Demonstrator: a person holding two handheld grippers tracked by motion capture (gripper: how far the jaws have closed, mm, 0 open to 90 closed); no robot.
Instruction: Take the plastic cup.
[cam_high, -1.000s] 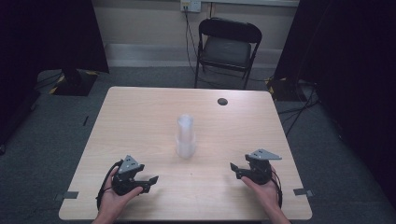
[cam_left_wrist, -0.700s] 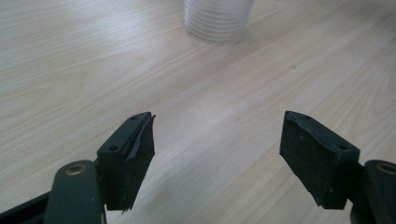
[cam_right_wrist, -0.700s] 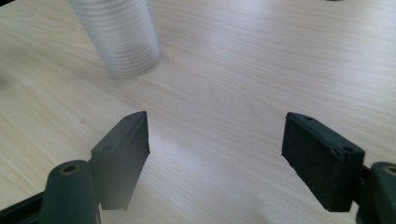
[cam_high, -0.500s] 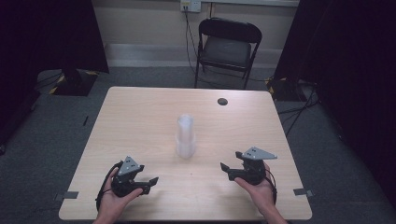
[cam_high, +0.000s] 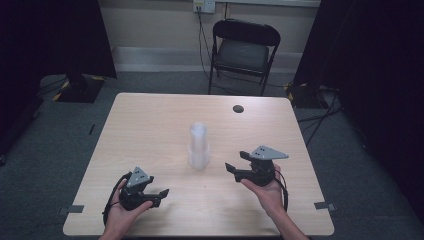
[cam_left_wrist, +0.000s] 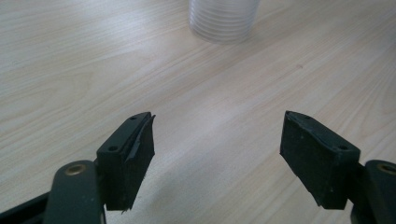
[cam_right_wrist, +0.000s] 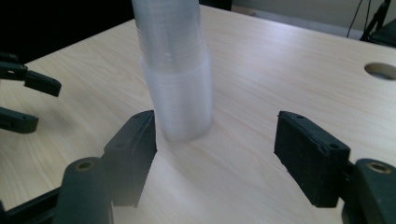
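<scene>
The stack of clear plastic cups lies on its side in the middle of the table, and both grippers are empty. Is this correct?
Not quite. The stack of clear plastic cups stands upright in the middle of the table, as the high view shows. The rest holds: the left gripper and the right gripper are both empty.

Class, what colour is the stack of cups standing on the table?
The stack of cups is clear, whitish plastic with fine ridges, best seen in the right gripper view.

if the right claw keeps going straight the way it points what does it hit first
Most likely the stack of clear plastic cups. It stands just ahead of the open right claw, a little toward its left jaw, with bare table between; depth is hard to judge.
</scene>
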